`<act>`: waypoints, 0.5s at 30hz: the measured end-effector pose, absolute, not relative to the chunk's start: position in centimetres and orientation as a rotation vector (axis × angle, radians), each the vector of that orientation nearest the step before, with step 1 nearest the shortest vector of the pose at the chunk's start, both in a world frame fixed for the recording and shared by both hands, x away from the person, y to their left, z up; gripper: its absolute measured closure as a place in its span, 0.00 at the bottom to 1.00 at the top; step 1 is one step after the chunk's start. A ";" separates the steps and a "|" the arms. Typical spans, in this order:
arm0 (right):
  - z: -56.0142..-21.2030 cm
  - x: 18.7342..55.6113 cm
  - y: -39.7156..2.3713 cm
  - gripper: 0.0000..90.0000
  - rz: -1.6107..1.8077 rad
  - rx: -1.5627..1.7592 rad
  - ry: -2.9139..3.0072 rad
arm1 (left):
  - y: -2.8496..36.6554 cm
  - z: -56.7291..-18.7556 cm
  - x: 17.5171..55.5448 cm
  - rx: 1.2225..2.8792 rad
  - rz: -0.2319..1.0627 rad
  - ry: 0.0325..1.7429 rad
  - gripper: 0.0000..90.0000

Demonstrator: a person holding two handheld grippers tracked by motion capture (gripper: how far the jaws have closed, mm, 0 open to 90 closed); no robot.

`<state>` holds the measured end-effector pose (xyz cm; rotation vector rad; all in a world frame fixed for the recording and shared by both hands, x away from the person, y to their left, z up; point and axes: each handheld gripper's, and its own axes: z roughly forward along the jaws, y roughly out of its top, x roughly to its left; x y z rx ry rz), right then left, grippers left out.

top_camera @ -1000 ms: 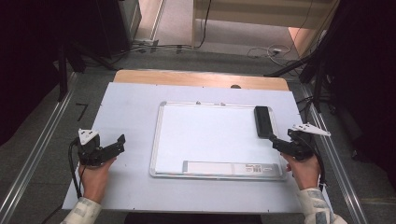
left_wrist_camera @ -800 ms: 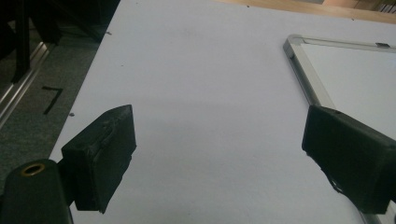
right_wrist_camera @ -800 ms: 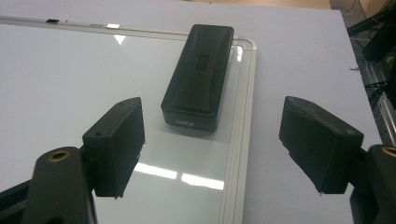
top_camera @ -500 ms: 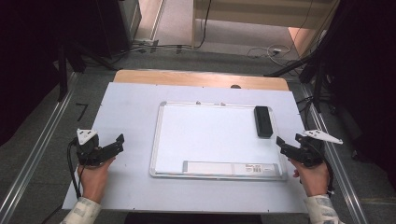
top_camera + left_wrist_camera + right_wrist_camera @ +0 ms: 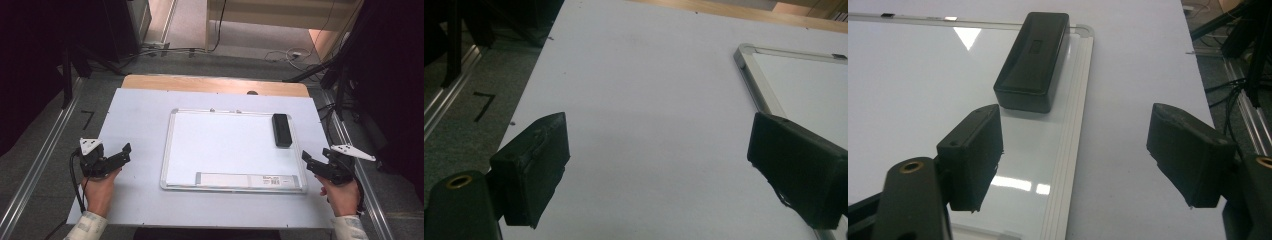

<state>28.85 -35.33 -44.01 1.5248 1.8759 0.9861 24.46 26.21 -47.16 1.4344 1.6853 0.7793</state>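
Beyond the right gripper (image 5: 314, 161) in the high view, up and a little toward the table's middle, a black whiteboard eraser (image 5: 281, 129) lies flat on the right-hand part of a whiteboard (image 5: 220, 145), clear of the jaws. That gripper sits just off the board's lower right corner, held by the person's right hand (image 5: 341, 195), its jaws spread and empty. Well apart across the board, the left gripper (image 5: 120, 154) rests over the white table (image 5: 135, 115), held by the left hand (image 5: 99, 190), its jaws likewise apart with nothing in them; its cable (image 5: 75, 175) loops beside it

Between the two black pads of the left gripper (image 5: 659, 155) in the left gripper view lies bare table (image 5: 639, 90); the jaws stand wide. Ahead and to the right pad's side runs the whiteboard's metal-framed corner (image 5: 749, 65)

Ahead of the right gripper (image 5: 1073, 150) in the right gripper view, just past its left pad, the eraser (image 5: 1034, 59) lies lengthwise along the board's frame (image 5: 1075, 125), apparently touching the frame's inner edge, though the glare makes that hard to judge. Those jaws stand wide, straddling the frame, holding nothing
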 end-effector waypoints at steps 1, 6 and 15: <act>-44.0 28.8 -35.4 0.23 0.983 1.526 1.875 | 26.2 -47.2 24.5 1.435 0.778 1.686 0.11; -44.1 28.4 -35.9 0.24 0.977 1.536 1.867 | 26.2 -47.1 24.5 1.435 0.779 1.685 0.11; -44.3 27.9 -36.9 0.24 0.958 1.557 1.857 | 26.2 -47.1 24.4 1.433 0.773 1.683 0.11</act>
